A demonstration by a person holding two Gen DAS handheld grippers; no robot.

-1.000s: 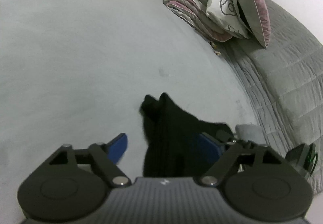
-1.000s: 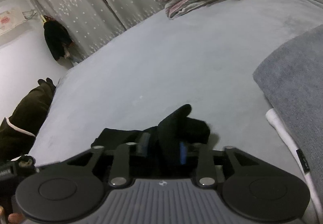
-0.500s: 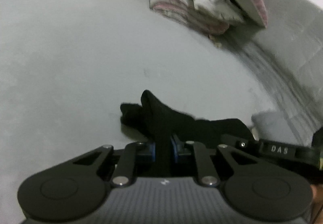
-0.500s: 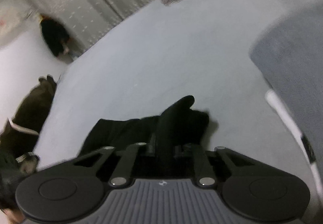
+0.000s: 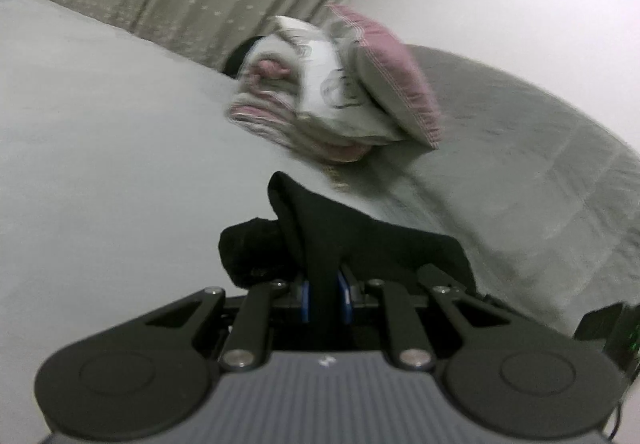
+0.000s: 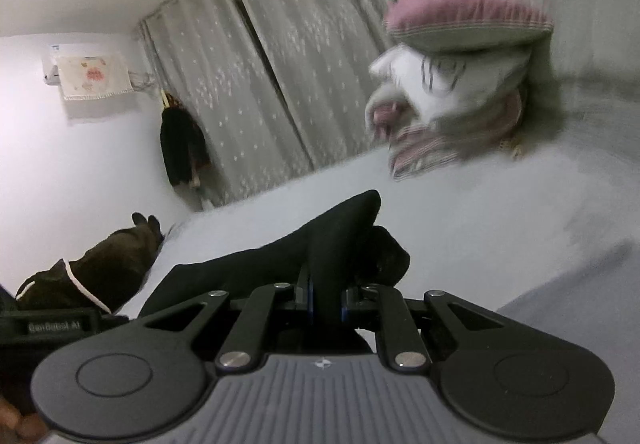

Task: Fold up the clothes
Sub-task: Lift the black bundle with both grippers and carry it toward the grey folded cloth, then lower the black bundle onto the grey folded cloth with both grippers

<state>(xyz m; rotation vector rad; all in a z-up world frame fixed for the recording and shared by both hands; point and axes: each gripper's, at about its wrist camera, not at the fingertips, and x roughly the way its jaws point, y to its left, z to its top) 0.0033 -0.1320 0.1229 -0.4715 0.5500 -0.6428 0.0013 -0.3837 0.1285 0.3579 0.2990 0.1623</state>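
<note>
A black garment [image 5: 328, 240] is held between both grippers above the grey bed [image 5: 100, 164]. My left gripper [image 5: 325, 294] is shut on one corner of it; the cloth bunches up and sticks out past the blue pads [image 5: 305, 298]. My right gripper [image 6: 326, 294] is shut on another corner of the black garment [image 6: 320, 244], which stretches away to the left toward the other gripper [image 6: 52, 328]. The rest of the garment hangs below, hidden by the gripper bodies.
A folded pink and white quilt with a pillow [image 5: 336, 96] sits at the head of the bed, also seen in the right wrist view [image 6: 452, 84]. A dark brown garment [image 6: 100, 268] lies at the bed's left edge. Curtains [image 6: 280, 64] hang behind.
My left gripper closed on the black garment. Both grippers have lifted and tilted upward with it, so the curtains and wall have come into view.
</note>
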